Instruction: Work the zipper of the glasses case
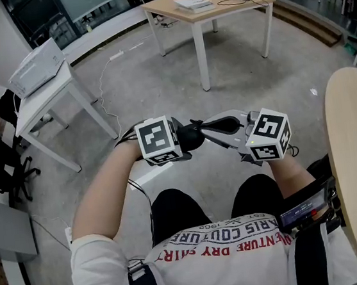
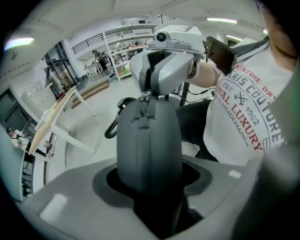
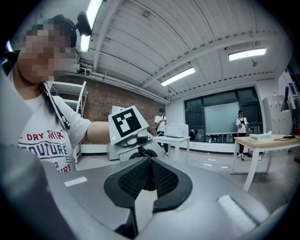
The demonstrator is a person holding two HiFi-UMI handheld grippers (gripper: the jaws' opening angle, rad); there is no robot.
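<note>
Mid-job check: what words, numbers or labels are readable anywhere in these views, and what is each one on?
"COUTURE", "DRY SHIRT": chest print on the T-shirt.
"ROYAL LUXURY", "EST", "1962", "TRADEMARK": same print, left gripper view.
Marker cubes: black-and-white patterns, no words.
Screen on the forearm: too small to read.
Glasses case: no print visible.

Head view steeply down onto left gripper [image 1: 188, 139] and right gripper [image 1: 210, 128] over the lap [image 1: 173, 204], left gripper view close along its fingers [image 2: 70, 206] up the glasses case [image 2: 149, 150], facing the right gripper, right gripper view near level, facing back at the left, all share both grippers.
</note>
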